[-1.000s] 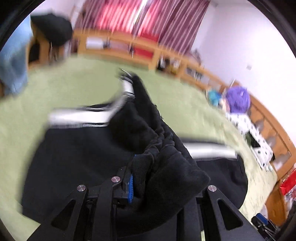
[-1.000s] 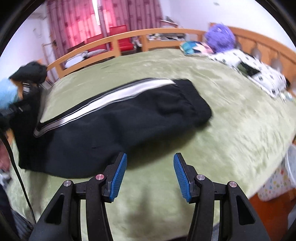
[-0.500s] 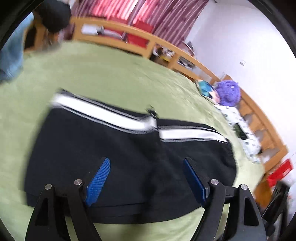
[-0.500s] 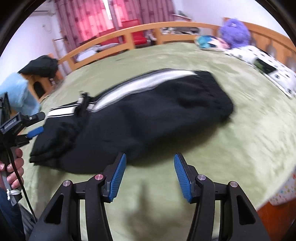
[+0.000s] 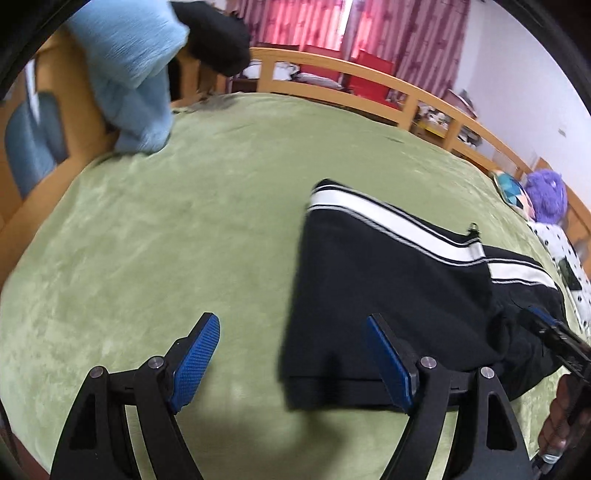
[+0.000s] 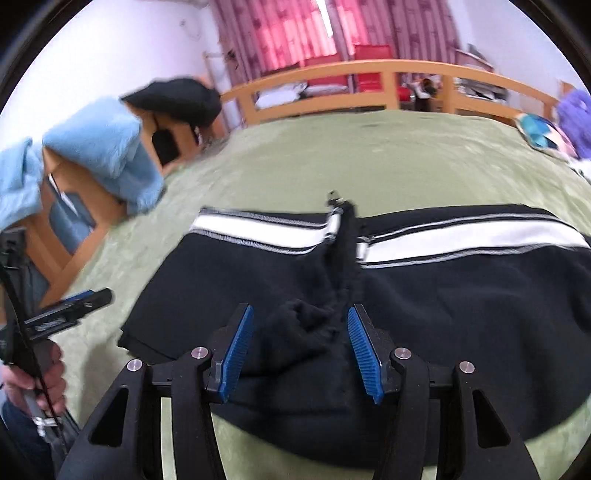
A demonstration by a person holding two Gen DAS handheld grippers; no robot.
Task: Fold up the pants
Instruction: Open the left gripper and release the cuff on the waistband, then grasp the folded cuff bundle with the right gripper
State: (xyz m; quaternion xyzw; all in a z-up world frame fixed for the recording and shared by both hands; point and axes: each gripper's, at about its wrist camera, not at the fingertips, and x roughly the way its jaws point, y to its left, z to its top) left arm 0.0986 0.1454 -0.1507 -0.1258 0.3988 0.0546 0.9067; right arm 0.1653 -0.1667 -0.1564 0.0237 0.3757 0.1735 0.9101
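Black pants [image 5: 388, 280] with a white side stripe lie folded on the green bed cover; they also show in the right wrist view [image 6: 406, 288]. My left gripper [image 5: 295, 358] is open and empty, over the pants' near left corner. My right gripper [image 6: 299, 347] is open, its blue pads either side of a bunched ridge of black cloth [image 6: 306, 325] in the middle of the pants. The right gripper's tip shows at the right edge of the left wrist view [image 5: 554, 336]. The left gripper shows at the left of the right wrist view [image 6: 70, 306].
The green bed cover [image 5: 166, 240] spreads to the left and far side. A wooden rail [image 5: 369, 92] rings the bed. A light blue blanket [image 5: 129, 74] and a dark garment [image 5: 214, 33] hang on a wooden frame at the far left. A purple plush toy [image 5: 546, 195] lies far right.
My left gripper let go of the black cloth, opened, and drew back to the left. My right gripper moved in over the middle of the pants, still open.
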